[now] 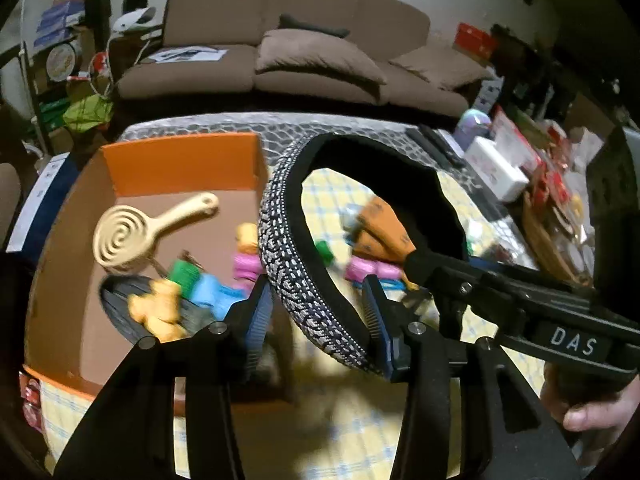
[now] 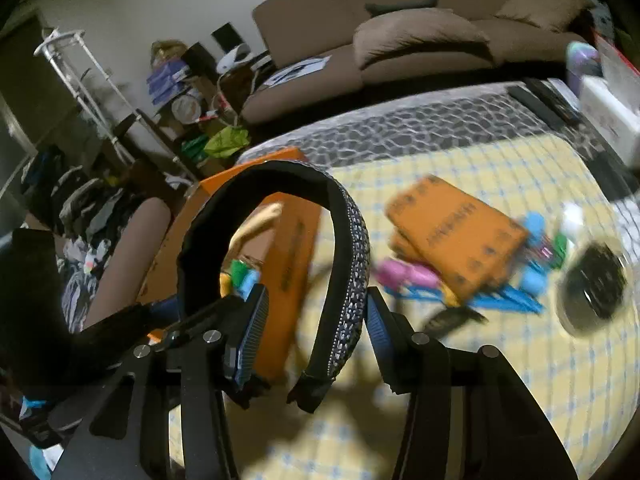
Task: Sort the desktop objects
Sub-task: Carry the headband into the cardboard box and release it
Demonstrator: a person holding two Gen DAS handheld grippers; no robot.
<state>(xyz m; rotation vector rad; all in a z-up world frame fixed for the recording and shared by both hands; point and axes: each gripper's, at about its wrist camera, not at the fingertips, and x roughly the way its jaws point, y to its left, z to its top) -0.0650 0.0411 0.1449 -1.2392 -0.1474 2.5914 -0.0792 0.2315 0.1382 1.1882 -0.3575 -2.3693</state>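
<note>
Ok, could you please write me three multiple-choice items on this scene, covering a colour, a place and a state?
1. What colour is the sofa? A brown; B grey; C green.
2. Where is the beige spiral-headed tool? A on the sofa; B in the orange box; C on a shelf.
3. How is the beaded headband? A lying on the sofa; B inside the box; C held up by both claws.

A: its cushions are brown.
B: it lies on the box floor.
C: the left claw and right claw each grip one end above the checked cloth.
</note>
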